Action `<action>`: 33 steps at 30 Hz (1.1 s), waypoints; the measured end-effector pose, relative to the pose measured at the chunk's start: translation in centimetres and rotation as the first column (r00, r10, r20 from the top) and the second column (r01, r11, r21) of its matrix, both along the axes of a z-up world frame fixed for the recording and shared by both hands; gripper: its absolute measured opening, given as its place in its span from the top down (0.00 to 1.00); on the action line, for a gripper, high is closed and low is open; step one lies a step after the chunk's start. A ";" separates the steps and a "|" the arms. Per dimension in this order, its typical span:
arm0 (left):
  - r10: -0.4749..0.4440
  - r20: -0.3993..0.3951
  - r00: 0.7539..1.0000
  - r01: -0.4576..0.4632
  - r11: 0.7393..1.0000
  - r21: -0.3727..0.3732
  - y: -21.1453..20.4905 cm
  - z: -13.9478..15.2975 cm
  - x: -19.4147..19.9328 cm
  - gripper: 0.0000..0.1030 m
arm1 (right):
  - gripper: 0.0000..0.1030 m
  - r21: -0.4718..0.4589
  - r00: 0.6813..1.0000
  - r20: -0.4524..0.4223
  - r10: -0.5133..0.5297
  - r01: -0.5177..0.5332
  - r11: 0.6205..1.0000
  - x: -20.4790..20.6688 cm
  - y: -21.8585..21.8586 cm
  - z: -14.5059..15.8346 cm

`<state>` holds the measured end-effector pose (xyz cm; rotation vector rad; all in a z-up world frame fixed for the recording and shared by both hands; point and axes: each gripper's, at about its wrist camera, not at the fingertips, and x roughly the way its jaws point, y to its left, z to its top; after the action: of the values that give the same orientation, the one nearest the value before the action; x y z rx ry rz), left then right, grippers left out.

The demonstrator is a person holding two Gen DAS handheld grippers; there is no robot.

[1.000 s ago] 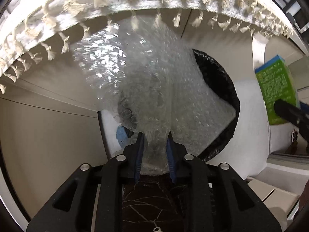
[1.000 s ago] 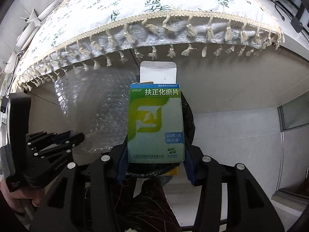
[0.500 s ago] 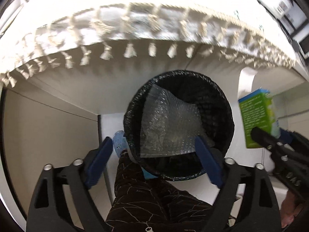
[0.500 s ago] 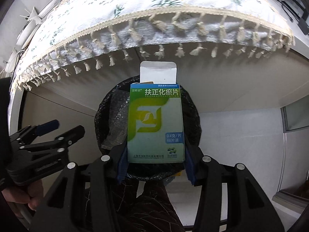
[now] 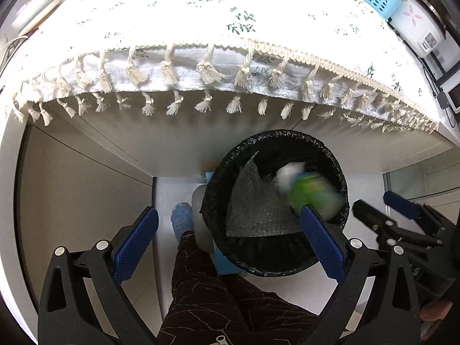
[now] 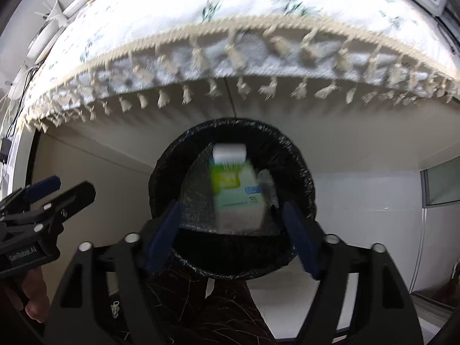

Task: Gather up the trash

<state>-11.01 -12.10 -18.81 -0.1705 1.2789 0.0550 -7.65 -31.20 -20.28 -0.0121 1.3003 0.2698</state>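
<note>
And the box is away! The right gripper [image 6: 230,230] hangs directly above the black-lined bin [image 6: 304,178]; its jaws have just been opening, the fingers now stand spread with nothing between them, and the green medicine box [image 6: 234,189] is a blur of motion inside the bin's mouth, white flap leading, on top of the sheet of bubble wrap [image 6: 195,201] that leans against the bin's inner wall. That steep, downward aim makes sense: line up over the opening, let go, and gravity does the rest. Over to the left gripper [image 5: 227,244], which sits off to the bin's left side and higher, its jaws also just opened, blue pads [image 5: 135,244] flung as wide as they go, nothing pinched. From here you get what the right wrist view hides: the box [image 5: 313,195] smeared against the bin's right-hand wall, and a blue slipper [image 5: 181,220] on the floor just beside the bin, with a patterned trouser leg [image 5: 207,281] below it. The right wrist view, in turn, looks squarely down the bin. The fringed tablecloth [image 5: 230,28] on the table behind the bin appears bare of litter, though I can't see all of it.
</note>
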 end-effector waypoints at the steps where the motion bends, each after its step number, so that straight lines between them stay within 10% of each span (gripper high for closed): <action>1: -0.002 0.001 1.000 0.002 1.000 0.000 0.1 0.1 0.0 0.06 | 0.25 -0.004 1.000 0.005 -0.006 0.006 1.000 0.1 -0.2 0.4; 9: -0.003 0.033 0.999 0.003 1.000 -0.021 0.6 5.2 -0.4 0.06 | 0.08 -0.011 0.996 0.062 -0.064 0.065 0.998 -0.2 -1.6 6.9; 21: -0.020 0.124 0.992 0.019 1.000 0.013 0.8 16.1 -2.2 0.06 | 0.08 -0.027 0.983 0.163 -0.086 0.091 0.995 -3.0 -2.0 18.7; 33: -0.047 0.158 0.986 0.039 0.998 0.054 0.1 17.9 -4.2 0.06 | 0.08 -0.053 0.980 0.179 -0.081 0.092 0.994 -5.1 -1.4 20.0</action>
<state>-15.25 -12.03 -0.91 -0.1014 1.1203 0.0362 -12.73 -32.63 -0.32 -0.0303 1.1285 0.1512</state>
